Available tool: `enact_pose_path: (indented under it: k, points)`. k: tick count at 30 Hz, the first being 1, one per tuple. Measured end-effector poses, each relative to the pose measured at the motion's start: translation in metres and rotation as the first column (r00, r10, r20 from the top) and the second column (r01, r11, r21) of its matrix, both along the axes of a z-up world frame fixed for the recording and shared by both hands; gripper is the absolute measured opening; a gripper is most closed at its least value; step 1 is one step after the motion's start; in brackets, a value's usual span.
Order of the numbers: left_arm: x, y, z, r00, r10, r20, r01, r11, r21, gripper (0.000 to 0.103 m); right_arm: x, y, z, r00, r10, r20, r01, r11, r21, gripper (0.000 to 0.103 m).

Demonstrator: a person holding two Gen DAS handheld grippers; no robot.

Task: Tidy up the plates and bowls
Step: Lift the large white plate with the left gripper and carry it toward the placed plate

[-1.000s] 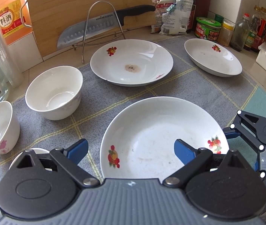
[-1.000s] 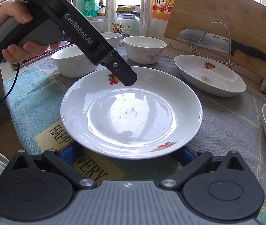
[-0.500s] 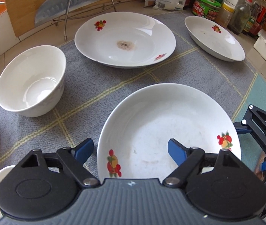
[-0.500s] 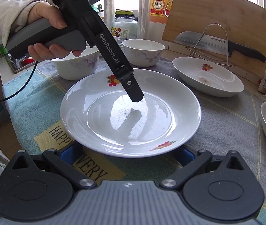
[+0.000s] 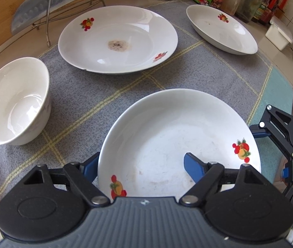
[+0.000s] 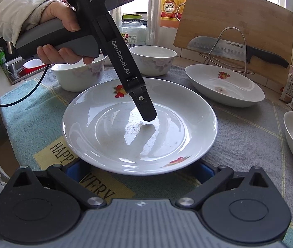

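A white plate with fruit prints (image 5: 177,136) lies on the grey mat, nearest to both grippers; it also shows in the right wrist view (image 6: 140,128). My left gripper (image 5: 140,165) is open and straddles the plate's rim: one finger (image 5: 194,167) is inside, one (image 5: 88,165) outside. Seen from the right, its inner finger (image 6: 144,103) reaches down into the plate. My right gripper (image 6: 140,168) is open, its fingers beneath the plate's near rim. A stained plate (image 5: 117,39), a third plate (image 5: 220,29) and a white bowl (image 5: 12,101) stand beyond.
A knife on a wire rack (image 6: 235,47) leans against a wooden cutting board (image 6: 235,20) at the back. A second bowl (image 6: 152,60) and a third (image 6: 78,74) stand at the left. Jars and bottles (image 5: 239,0) line the far right. A sink (image 6: 20,68) lies left.
My left gripper has moved forward and down over the near plate, its inner finger now well inside the plate. The right gripper has stayed put under the near rim.
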State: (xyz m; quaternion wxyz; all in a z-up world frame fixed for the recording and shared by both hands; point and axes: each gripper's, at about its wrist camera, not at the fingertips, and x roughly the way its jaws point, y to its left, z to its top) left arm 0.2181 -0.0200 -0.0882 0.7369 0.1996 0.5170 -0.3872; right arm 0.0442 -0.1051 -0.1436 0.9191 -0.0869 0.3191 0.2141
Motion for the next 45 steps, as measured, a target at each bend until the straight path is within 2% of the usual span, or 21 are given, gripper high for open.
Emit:
enact_pose_path:
  k: [6, 12, 29, 45]
  points:
    - [0.003, -0.002, 0.002, 0.999, -0.045, -0.01, 0.046, 0.999, 0.013, 0.077, 0.004, 0.001, 0.002, 1.0, 0.003, -0.011, -0.003, 1.0, -0.008, 0.103]
    - [0.005, -0.001, 0.003, 0.998, -0.062, -0.018, 0.062, 0.998, 0.015, 0.076, 0.007, 0.004, 0.004, 1.0, 0.006, -0.025, -0.007, 1.0, -0.023, 0.103]
    - [0.003, -0.001, 0.005, 0.998, -0.062, -0.017, 0.063, 0.998, 0.01, 0.076, 0.012, 0.0, 0.005, 0.998, 0.025, -0.057, -0.027, 0.999, -0.027, 0.103]
    - [-0.003, -0.022, 0.014, 0.999, -0.041, -0.006, 0.041, 0.999, -0.007, 0.076, 0.01, -0.027, 0.011, 0.996, 0.046, -0.078, -0.047, 0.999, -0.004, 0.103]
